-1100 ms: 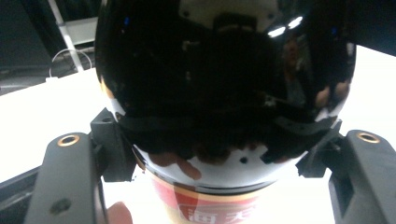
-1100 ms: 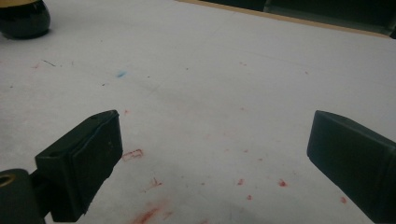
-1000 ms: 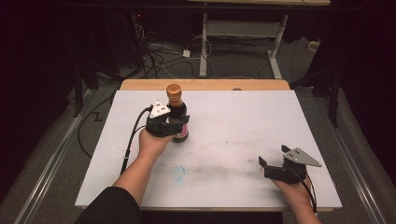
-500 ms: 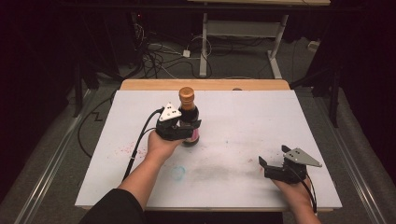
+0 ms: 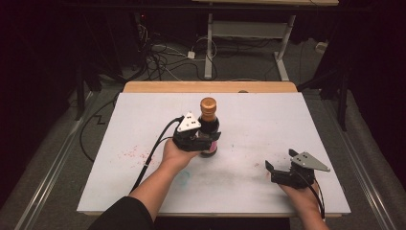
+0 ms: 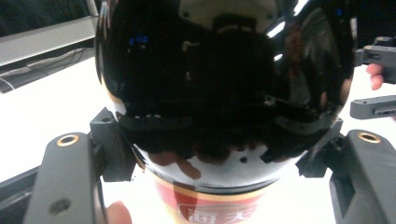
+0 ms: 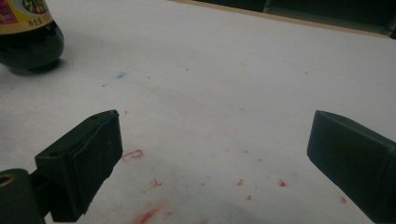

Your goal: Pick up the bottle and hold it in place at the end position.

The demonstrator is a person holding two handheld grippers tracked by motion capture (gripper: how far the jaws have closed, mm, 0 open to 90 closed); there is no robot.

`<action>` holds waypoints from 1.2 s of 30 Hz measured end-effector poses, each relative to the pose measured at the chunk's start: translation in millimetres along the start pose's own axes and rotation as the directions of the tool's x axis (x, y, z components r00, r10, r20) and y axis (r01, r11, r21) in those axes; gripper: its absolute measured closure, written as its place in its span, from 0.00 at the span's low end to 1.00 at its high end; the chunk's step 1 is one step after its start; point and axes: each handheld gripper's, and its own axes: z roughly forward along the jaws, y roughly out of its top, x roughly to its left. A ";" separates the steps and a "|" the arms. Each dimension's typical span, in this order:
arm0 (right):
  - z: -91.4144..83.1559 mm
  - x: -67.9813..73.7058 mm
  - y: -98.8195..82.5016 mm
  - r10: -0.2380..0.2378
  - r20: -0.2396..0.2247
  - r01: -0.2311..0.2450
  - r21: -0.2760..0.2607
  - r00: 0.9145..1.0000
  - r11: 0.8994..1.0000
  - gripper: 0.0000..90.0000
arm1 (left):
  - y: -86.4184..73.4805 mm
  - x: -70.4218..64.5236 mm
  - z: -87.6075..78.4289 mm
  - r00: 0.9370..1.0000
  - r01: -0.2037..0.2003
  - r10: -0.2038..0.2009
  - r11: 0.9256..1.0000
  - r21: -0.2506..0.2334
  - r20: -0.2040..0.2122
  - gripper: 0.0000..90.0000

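Note:
A dark glass bottle (image 5: 209,125) with a golden cap (image 5: 208,103) stands upright near the middle of the white board (image 5: 268,120). My left gripper (image 5: 207,140) is shut on its lower body from the left side. In the left gripper view the shiny black bottle (image 6: 224,84) sits between both jaws, with a red label below. In the right gripper view the bottle's base (image 7: 28,44) rests on the board at the top left. My right gripper (image 5: 279,161) is at the front right, low over the board. It is open, with nothing between its jaws (image 7: 215,149).
Red specks (image 5: 131,153) and a blue smudge (image 5: 183,178) mark the board. A wooden strip (image 5: 210,86) edges its far side. Cables (image 5: 163,57) and a desk frame (image 5: 210,43) lie on the floor beyond. The left gripper's cable (image 5: 153,153) trails toward the front left.
The left hand has carried the bottle to the right and slightly nearer, still gripped. The right gripper has stayed in place, open.

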 end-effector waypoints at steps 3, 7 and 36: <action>-0.2 0.0 -0.1 0.001 -0.001 -0.001 -0.002 1.000 1.000 0.04 | -3.5 -3.7 0.7 1.000 -0.008 0.007 1.000 0.011 0.014 0.32; -0.2 0.0 -0.1 0.001 -0.002 -0.001 -0.003 1.000 1.000 0.04 | -6.6 -4.5 1.5 0.999 -0.020 0.020 1.000 0.020 0.027 0.32; -0.6 -1.1 0.2 0.010 -0.008 -0.010 -0.005 1.000 1.000 0.04 | 0.2 25.6 19.0 1.000 0.009 -0.010 1.000 0.006 0.028 0.31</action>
